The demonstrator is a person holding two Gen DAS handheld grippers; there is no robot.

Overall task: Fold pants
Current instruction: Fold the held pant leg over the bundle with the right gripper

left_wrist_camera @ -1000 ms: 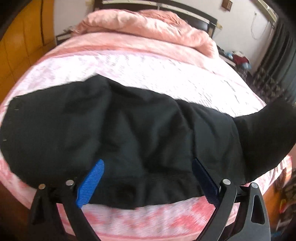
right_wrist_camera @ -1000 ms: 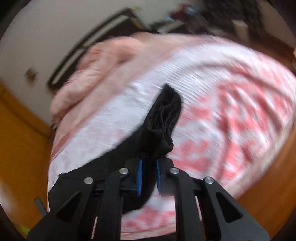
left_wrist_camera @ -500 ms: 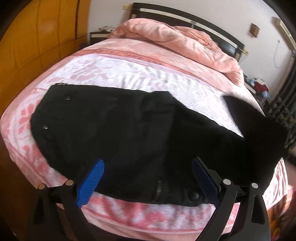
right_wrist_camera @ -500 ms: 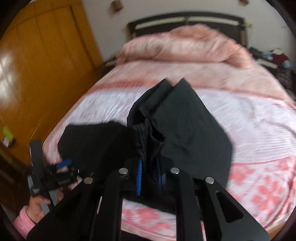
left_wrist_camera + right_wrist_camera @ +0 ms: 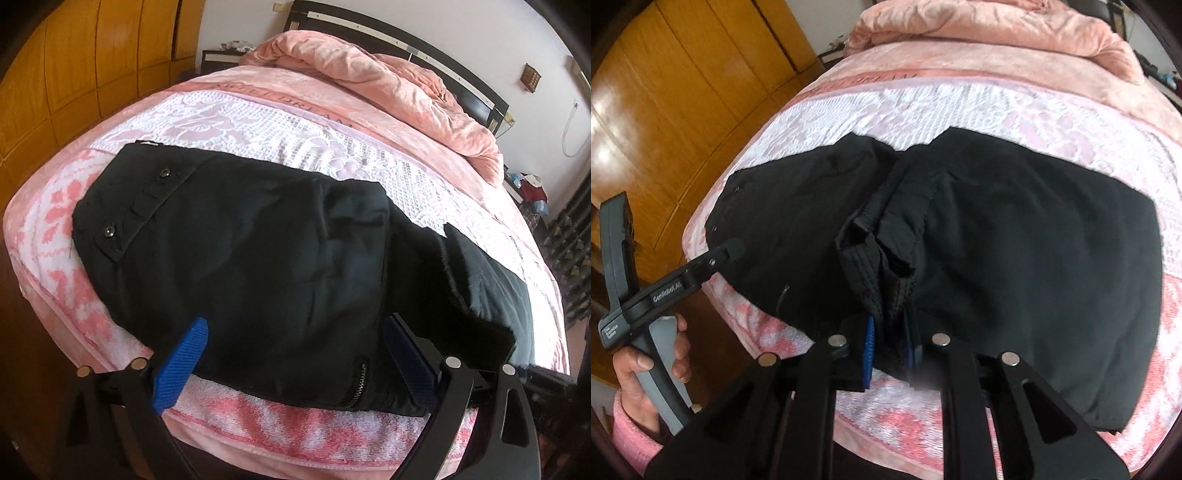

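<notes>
Black pants (image 5: 258,258) lie across the near part of the bed, waistband with two buttons at the left and zipper near the front edge. They also fill the right wrist view (image 5: 1015,240). My left gripper (image 5: 291,354) is open and empty, its blue pads over the pants' front edge. It shows from the side in the right wrist view (image 5: 733,251), hand-held at the left. My right gripper (image 5: 890,339) is shut on the bunched leg ends of the pants (image 5: 882,251), held over the folded legs near the middle.
The bed has a pink and white patterned cover (image 5: 258,122). A pink duvet (image 5: 388,81) is heaped at the dark headboard. Orange wooden wardrobe doors (image 5: 74,66) stand to the left. A nightstand (image 5: 221,55) sits by the bed head.
My right gripper has swung the leg ends leftward over the pants and lowered them toward the waist half. My left gripper has drawn back slightly, still open.
</notes>
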